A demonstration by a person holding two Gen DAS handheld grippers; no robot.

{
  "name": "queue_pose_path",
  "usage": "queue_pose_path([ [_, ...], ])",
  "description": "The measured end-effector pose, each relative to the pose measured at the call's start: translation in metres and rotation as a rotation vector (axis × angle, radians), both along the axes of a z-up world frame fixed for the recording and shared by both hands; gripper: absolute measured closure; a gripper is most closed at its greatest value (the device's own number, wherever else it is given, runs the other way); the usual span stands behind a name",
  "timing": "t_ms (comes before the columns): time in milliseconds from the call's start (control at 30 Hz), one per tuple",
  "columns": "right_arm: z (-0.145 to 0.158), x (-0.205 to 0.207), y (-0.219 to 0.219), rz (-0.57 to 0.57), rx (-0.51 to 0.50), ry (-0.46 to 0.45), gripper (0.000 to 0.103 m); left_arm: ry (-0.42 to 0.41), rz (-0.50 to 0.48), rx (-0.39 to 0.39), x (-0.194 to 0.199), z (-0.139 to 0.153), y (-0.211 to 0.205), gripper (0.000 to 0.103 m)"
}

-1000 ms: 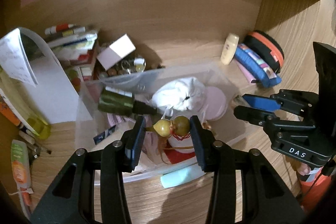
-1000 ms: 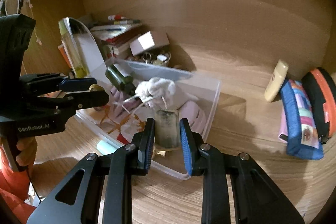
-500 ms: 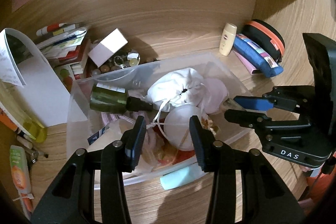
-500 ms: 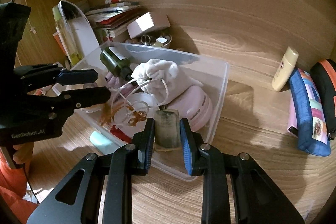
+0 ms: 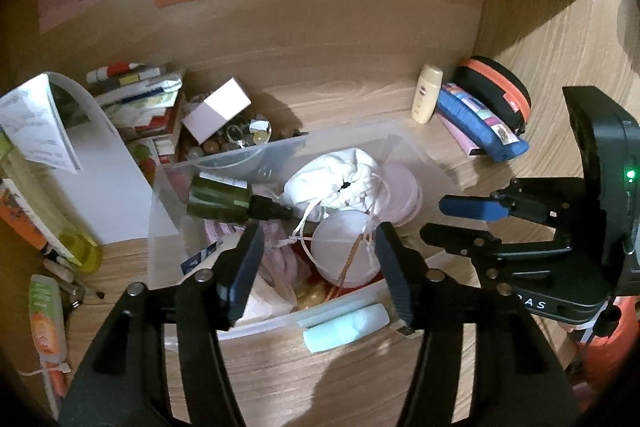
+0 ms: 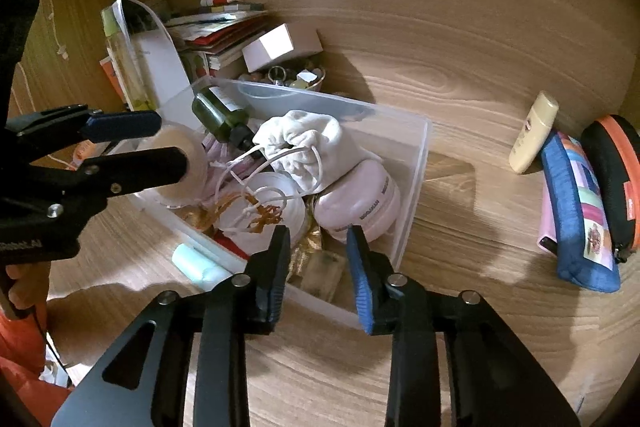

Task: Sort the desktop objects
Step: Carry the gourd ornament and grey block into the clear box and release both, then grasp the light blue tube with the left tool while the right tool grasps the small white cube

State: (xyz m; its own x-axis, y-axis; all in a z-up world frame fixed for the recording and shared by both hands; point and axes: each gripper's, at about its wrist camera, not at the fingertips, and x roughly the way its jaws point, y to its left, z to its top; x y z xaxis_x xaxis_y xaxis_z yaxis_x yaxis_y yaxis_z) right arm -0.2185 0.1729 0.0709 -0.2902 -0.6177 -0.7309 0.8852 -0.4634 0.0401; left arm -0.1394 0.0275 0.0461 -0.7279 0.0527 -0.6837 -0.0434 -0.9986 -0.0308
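A clear plastic bin [image 5: 276,147] [image 6: 416,163] on the wooden desk holds a dark green bottle [image 5: 220,197] [image 6: 218,115], a white drawstring pouch [image 5: 336,179] [image 6: 304,143], a pink round case [image 6: 360,203], a white round box [image 5: 344,251] and a small gold gourd charm [image 5: 310,293]. My left gripper [image 5: 318,247] is open and empty above the bin's front. My right gripper [image 6: 318,239] is open and empty over the bin's near corner, above a small greenish glass bottle [image 6: 326,273] that lies inside.
A pale green tube [image 5: 346,327] lies on the desk in front of the bin. Books, a white box [image 5: 216,109] and a bowl of trinkets stand behind it to the left. A cream lotion bottle [image 6: 534,133], a blue pencil case [image 6: 576,219] and a black-and-orange case [image 6: 616,179] lie to the right.
Both grippers opened. The left let the gourd charm go into the bin; the right let go of the small glass bottle, which now lies in the bin's near corner.
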Motion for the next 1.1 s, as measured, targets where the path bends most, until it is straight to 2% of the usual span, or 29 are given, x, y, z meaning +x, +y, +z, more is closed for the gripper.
queue_pose_path([
  [100,0.005,0.006,0.008,0.003,-0.016,0.001,0.075,0.016,0.004,-0.004,0.007,0.006,-0.001,0.041],
  [233,0.014,0.018,0.016,0.015,-0.033,0.016,0.075,0.038,0.01,-0.01,0.02,0.012,-0.002,0.03],
  [433,0.021,0.034,0.025,0.051,-0.054,0.01,0.075,0.042,0.03,-0.037,0.038,0.01,-0.003,0.026],
  [867,-0.02,0.056,0.008,0.12,0.037,-0.078,0.075,-0.067,0.075,-0.021,0.054,-0.026,-0.017,0.026],
  [1100,-0.041,0.056,-0.006,0.122,0.097,-0.081,0.075,-0.157,0.067,0.0,0.05,-0.053,-0.017,0.026],
])
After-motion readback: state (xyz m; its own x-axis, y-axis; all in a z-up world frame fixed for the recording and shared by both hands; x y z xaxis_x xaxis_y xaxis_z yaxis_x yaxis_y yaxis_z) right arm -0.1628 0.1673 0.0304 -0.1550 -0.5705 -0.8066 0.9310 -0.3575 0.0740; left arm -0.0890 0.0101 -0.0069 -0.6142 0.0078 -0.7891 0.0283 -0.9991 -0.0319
